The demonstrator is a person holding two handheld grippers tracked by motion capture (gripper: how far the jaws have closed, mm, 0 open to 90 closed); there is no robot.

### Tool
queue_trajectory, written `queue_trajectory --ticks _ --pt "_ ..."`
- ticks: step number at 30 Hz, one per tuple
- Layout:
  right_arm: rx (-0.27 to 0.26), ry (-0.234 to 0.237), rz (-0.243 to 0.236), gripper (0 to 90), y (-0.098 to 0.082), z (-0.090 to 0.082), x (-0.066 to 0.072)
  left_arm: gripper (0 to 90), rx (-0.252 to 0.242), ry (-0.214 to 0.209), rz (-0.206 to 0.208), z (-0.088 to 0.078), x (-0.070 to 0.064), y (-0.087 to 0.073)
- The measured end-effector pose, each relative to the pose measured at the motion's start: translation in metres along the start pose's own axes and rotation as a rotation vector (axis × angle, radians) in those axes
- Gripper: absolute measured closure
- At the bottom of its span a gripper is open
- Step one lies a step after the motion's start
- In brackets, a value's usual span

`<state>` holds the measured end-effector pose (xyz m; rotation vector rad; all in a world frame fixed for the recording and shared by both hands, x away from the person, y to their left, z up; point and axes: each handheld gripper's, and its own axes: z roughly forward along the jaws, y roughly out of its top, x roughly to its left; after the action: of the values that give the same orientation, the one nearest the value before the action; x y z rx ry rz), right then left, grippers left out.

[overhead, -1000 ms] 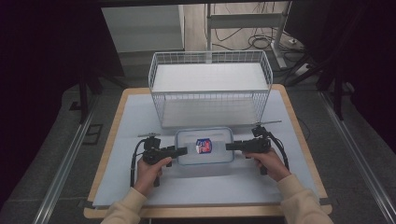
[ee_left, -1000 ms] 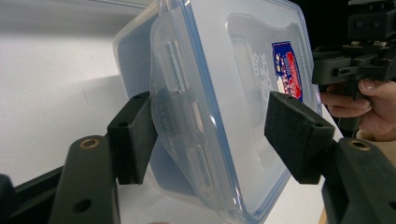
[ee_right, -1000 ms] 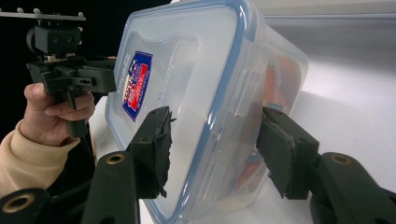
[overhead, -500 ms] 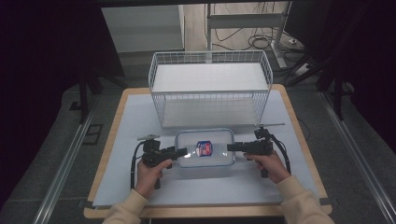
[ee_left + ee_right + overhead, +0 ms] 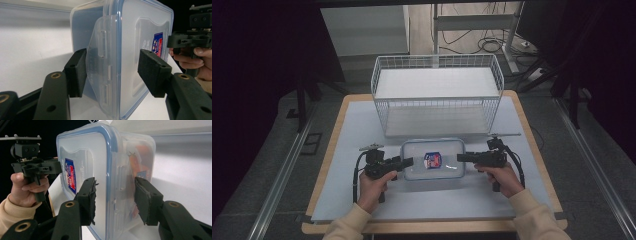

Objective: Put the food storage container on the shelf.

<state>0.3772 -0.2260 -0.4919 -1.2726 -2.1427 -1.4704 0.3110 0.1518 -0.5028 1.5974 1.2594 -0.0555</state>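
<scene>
On the left, the left gripper [image 5: 408,162] points at the left end of the box [image 5: 432,159]. Its jaws are spread apart, one on each side of the clip [image 5: 101,67] at that end. One pad [image 5: 77,72] sits right by the clip, and the other pad is a little way off. It is not squeezing anything yet. It looks lined up that way so it can pinch the clip or the rim.

In the middle, the box lies flat on the table [image 5: 352,130], just in front of the basket [image 5: 437,95]. Its lid [image 5: 432,150] is on and has a sticker [image 5: 432,160].

On the right, the right gripper [image 5: 461,158] does the same at the other end. Its jaws are apart around the rim, with gaps on both sides. I think the two hands are getting ready to hold the box from both ends, to lift it or to open it.
</scene>
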Motion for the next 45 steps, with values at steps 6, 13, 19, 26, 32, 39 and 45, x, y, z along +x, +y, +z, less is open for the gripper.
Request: queue_trajectory --ticks 6,13,19,26,32,39,45 --pt "-0.027 -0.006 -0.03 53.7 0.005 -0.006 0.007 42.3 -0.018 -0.012 0.012 -0.004 -0.005 0.005" --pt "-0.062 -0.015 -0.084 53.8 0.015 -0.017 0.021 42.4 -0.044 -0.024 0.038 -0.01 -0.015 0.014" --pt "-0.085 -0.012 -0.09 53.7 0.021 -0.023 0.025 42.3 -0.054 -0.018 0.065 -0.012 -0.022 0.027" --pt "-0.113 -0.009 -0.106 53.6 0.036 -0.031 0.033 42.3 -0.067 -0.01 0.112 -0.019 -0.033 0.052" --pt "-0.141 -0.012 -0.133 53.5 0.052 -0.038 0.045 42.4 -0.088 -0.017 0.131 -0.028 -0.042 0.07" --pt "-0.168 -0.016 -0.167 53.5 0.073 -0.047 0.058 43.1 -0.114 -0.034 0.148 -0.036 -0.05 0.09" --pt "-0.193 -0.022 -0.185 53.4 0.096 -0.053 0.07 43.1 -0.139 -0.04 0.166 -0.043 -0.057 0.116"
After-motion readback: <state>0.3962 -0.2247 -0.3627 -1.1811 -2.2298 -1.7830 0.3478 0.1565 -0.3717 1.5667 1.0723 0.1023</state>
